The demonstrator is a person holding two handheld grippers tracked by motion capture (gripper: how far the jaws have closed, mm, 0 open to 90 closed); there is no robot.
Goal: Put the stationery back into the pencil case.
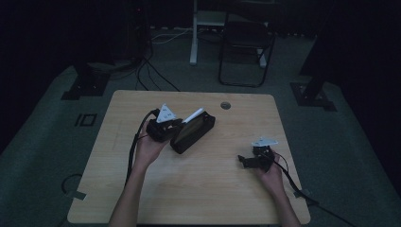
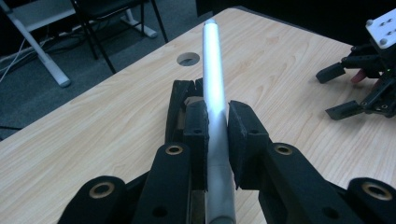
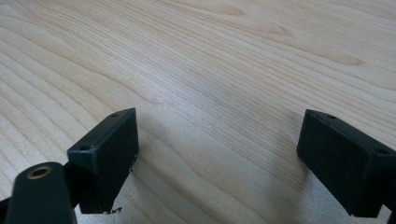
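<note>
So a long, thin, silvery-white tube (image 2: pixel 214 88) is clamped between the two black pads of the left gripper (image 2: pixel 217 133), and it's held pretty much in line with the gripper, its far end pointed out over the light wooden table (image 2: pixel 93 126) toward the round cable hole (image 2: pixel 188 59) near the far edge. In the high view the left gripper (image 1: pixel 176 125) is seen left of the table's middle, right up against an open, black, oblong case (image 1: pixel 193 133), and the pale tube (image 1: pixel 193 115) is seen slanted along the case's far rim; whether it's actually touching the case can't really be told from these shots, it's all pretty dark. In the left gripper view a bit of the case's black edge (image 2: pixel 180 100) is seen just under and left of the tube. The right gripper (image 1: pixel 245 161) is kept well apart, near the table's right edge, with its jaws spread wide and nothing between them, just bare wood grain (image 3: pixel 219 93) underneath in its own view.
</note>
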